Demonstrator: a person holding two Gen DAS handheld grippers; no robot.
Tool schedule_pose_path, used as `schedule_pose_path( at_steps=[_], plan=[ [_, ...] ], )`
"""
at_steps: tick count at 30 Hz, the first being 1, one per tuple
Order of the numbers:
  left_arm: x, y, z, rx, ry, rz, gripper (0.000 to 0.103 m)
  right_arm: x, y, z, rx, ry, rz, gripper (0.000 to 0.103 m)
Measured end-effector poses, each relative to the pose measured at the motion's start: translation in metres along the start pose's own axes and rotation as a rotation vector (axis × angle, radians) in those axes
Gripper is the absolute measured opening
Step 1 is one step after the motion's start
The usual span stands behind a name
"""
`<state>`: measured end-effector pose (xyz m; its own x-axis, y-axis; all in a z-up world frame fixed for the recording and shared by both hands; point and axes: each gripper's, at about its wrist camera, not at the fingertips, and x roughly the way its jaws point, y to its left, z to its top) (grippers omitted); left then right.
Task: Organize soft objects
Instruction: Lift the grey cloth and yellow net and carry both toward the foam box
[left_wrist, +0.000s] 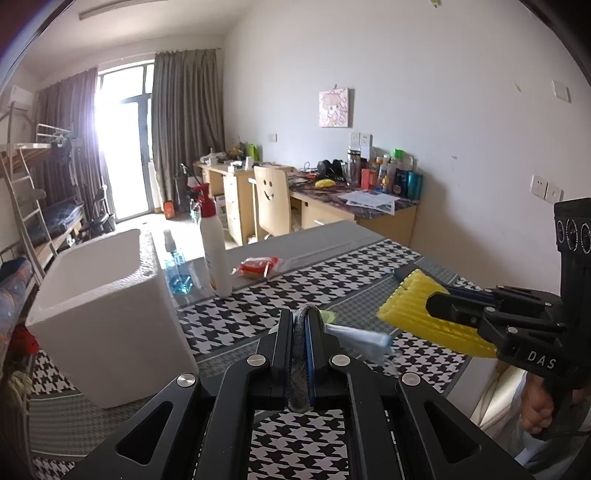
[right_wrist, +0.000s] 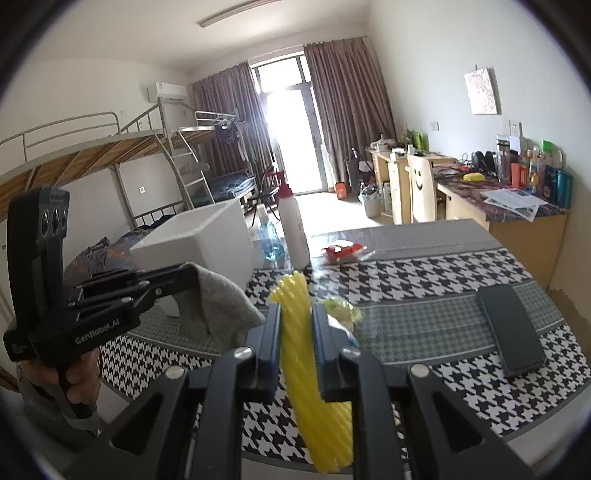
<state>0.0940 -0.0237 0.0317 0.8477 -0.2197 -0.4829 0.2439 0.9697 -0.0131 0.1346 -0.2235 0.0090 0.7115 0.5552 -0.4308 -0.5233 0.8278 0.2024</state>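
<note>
While both grippers hang above the houndstooth-covered counter (right_wrist: 424, 284), each has a soft item pinched. Left gripper (left_wrist: 300, 314): jaws nearly closed on a grey cloth (right_wrist: 218, 306), which droops loosely below the jaws in the right wrist view, clear of the counter. Right gripper (right_wrist: 295, 314): jaws closed to a narrow gap on a yellow ribbed sponge (right_wrist: 306, 369), gripped across its thin side, most of it sticking out past the jaws. White foam box (left_wrist: 110, 314) sits open-topped on the counter's left side, likely the drop target, just left of the left gripper. Standing right beside the box: a blue spray bottle (left_wrist: 176, 269) and a tall white bottle with red pump (left_wrist: 216, 251); a red-and-white packet (left_wrist: 258, 266) lies behind them. A dark phone (right_wrist: 511, 328) lies flat on the right of the counter. A small pale blue and yellow-green soft item (left_wrist: 354, 338) is on the counter between the grippers, not held; can't tell what it is. Risks: the dangling cloth could snag the box rim or drape over its edge instead of dropping in; a swing toward the box could clip the tall bottle and tip it; the sponge, held near one end, could pivot or slip out; the grippers are close together and may bump each other.
</note>
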Motion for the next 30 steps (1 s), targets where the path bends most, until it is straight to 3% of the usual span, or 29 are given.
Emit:
schedule_pose_path(
  at_steps=[30],
  plan=[
    [-0.009, 0.027, 0.019, -0.036, -0.043, 0.050, 0.006, 0.020, 0.025, 0.027, -0.053, -0.014, 0.001, 0.019]
  ],
)
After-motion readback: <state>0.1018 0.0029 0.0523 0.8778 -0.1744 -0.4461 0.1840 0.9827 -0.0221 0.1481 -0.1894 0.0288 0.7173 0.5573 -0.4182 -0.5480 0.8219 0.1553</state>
